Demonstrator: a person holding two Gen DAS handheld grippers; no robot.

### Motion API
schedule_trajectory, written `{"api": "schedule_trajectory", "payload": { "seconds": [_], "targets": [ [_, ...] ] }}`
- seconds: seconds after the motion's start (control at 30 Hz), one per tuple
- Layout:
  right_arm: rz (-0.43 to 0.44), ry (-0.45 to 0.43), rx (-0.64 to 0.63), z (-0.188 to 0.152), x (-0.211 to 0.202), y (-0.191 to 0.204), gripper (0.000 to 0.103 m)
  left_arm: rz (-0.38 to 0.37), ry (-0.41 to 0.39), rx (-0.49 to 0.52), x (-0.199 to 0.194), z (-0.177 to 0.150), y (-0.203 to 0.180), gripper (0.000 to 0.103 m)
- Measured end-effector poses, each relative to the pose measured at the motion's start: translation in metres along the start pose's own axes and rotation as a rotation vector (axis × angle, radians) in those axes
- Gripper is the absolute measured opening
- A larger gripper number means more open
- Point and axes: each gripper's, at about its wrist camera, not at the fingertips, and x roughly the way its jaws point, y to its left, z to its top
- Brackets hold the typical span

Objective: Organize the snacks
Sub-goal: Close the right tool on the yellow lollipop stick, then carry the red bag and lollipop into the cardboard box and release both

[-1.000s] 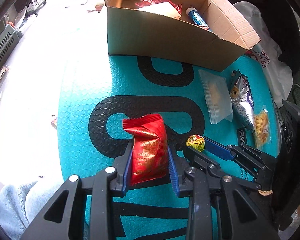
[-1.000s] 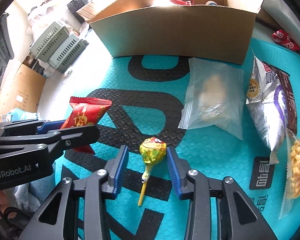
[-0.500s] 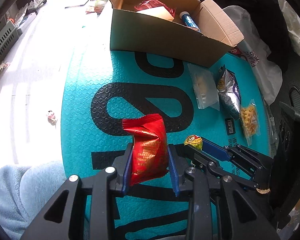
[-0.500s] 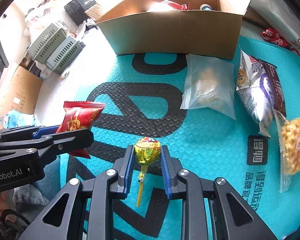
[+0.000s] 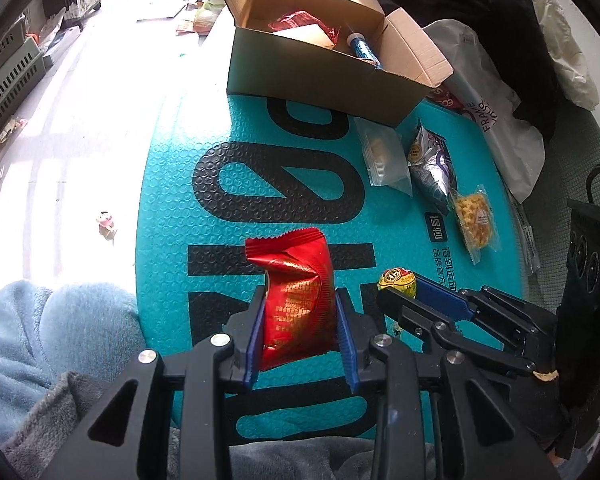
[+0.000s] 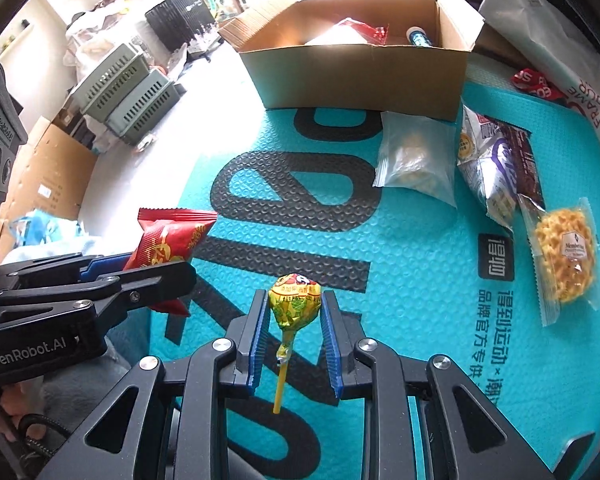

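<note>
Teal mat (image 5: 172,200) with big black lettering on a sunlit, cluttered floor. 1 open cardboard box (image 5: 320,80) at its far edge, 3 snack bags lying beside it. Left gripper (image 5: 298,304) clamps 1 red packet (image 5: 296,284), right gripper (image 6: 294,312) pinches 1 lollipop (image 6: 295,296), both above the mat.

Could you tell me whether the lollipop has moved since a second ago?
Yes. The lollipop was lying on the mat; now it hangs lifted in the right gripper, farther back from the box.

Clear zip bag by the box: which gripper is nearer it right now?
Right. The right gripper, holding the lollipop, sits closer to the clear zip bag; the left gripper, holding the red packet, is farther off.
</note>
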Motion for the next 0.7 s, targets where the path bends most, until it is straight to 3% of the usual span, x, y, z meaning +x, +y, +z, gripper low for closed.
{"api": "schedule_trajectory", "payload": {
  "seconds": [0.37, 0.7],
  "targets": [
    [0.027, -0.042, -0.049, 0.002, -0.036, 0.010, 0.025, -0.002, -0.064, -0.008, -0.032, -0.007, -0.013, 0.031],
    [0.028, -0.112, -0.087, 0.027, -0.066, 0.007, 0.025, -0.040, -0.126, -0.002, -0.057, 0.020, -0.030, 0.031]
  ]
}}
